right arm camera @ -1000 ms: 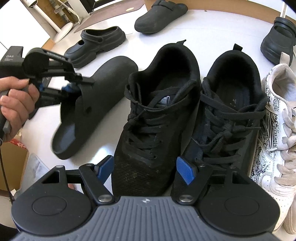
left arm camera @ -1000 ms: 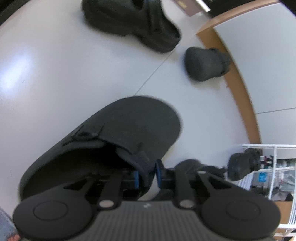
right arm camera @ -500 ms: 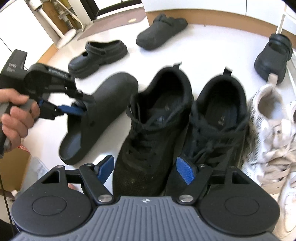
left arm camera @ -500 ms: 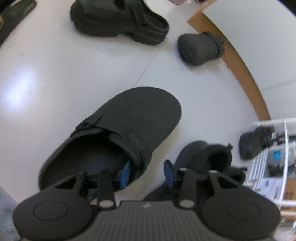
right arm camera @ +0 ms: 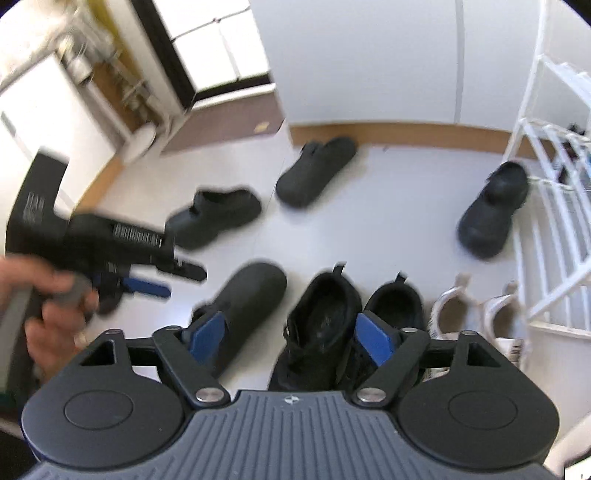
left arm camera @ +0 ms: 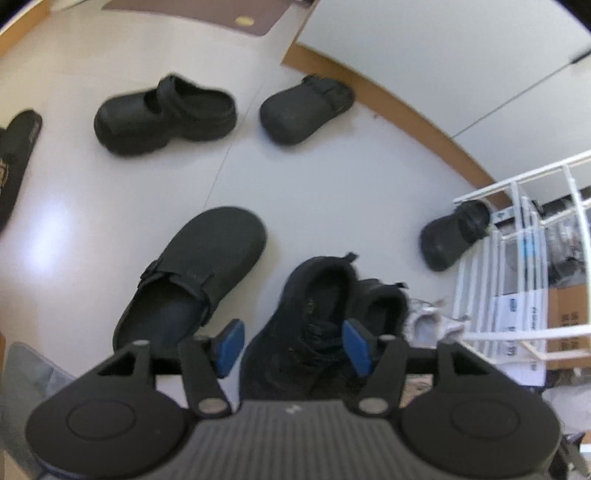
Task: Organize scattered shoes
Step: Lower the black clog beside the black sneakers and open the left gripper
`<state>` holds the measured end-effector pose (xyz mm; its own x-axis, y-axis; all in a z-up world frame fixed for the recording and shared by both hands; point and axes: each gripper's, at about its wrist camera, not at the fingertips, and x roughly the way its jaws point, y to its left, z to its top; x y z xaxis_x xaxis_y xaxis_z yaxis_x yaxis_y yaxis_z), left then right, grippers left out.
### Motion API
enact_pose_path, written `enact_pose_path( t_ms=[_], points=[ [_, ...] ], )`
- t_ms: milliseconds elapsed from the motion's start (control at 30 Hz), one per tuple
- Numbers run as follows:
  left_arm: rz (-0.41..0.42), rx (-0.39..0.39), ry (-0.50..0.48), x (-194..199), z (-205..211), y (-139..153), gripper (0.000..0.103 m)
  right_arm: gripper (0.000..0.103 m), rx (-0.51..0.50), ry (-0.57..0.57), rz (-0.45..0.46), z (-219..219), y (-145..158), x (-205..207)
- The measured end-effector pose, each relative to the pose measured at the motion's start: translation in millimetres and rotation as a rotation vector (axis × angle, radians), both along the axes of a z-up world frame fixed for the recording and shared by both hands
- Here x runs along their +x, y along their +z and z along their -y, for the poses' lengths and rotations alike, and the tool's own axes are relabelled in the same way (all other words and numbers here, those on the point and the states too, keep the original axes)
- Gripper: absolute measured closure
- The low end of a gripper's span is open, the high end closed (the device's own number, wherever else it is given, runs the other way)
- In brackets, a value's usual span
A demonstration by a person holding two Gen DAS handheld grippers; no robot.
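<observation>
A flat black clog (left arm camera: 199,273) (right arm camera: 247,295) lies on the floor at the left end of a row, beside a pair of black sneakers (left arm camera: 314,306) (right arm camera: 321,314) and white sneakers (right arm camera: 454,310). My left gripper (left arm camera: 293,345) (right arm camera: 181,280) hangs high above the clog and the nearer sneaker, its jaws opening with nothing between the pads. My right gripper (right arm camera: 290,336) is also high over the row, jaws opening and empty. A matching flat clog (left arm camera: 303,110) (right arm camera: 314,170) lies by the baseboard, and a chunky black clog (left arm camera: 162,114) (right arm camera: 214,218) sits left of it.
Another chunky clog (left arm camera: 454,232) (right arm camera: 491,210) lies against a white wire rack (left arm camera: 517,258) (right arm camera: 546,229) on the right. A dark slipper (left arm camera: 18,155) is at the far left. A brown mat (left arm camera: 207,14) lies at the back, and cardboard boxes (left arm camera: 565,314) stand behind the rack.
My left gripper let go of the flat clog, which now rests beside the black sneakers. Both grippers rose well away from the shoes and their jaws spread wider.
</observation>
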<state>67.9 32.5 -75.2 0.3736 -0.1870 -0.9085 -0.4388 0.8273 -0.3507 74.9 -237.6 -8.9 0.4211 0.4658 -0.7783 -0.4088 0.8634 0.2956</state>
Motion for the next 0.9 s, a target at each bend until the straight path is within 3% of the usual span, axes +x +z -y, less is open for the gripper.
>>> enact_pose_path(
  t_ms=[67,133,400,567,733,900],
  points=[
    [-0.005,0.006,0.011,1,2,15,0.032,0.016,-0.042,-0.062,0.01,1,26,-4],
    [0.001,0.033,-0.013,-3,6,32,0.032,0.012,-0.013,-0.124,-0.02,2,48,-8],
    [0.017,0.102,0.011,-28,6,74,0.027,0.012,0.126,-0.268,-0.159,0,58,-19],
    [0.058,0.098,0.016,-50,10,97,0.025,0.011,0.168,-0.249,-0.158,4,55,-37],
    [0.099,0.077,0.006,-63,7,107,0.025,0.009,0.11,-0.158,-0.029,1,73,-47],
    [0.114,0.098,0.008,-81,-9,100,0.022,0.009,0.058,-0.106,-0.035,-14,62,-43]
  ],
)
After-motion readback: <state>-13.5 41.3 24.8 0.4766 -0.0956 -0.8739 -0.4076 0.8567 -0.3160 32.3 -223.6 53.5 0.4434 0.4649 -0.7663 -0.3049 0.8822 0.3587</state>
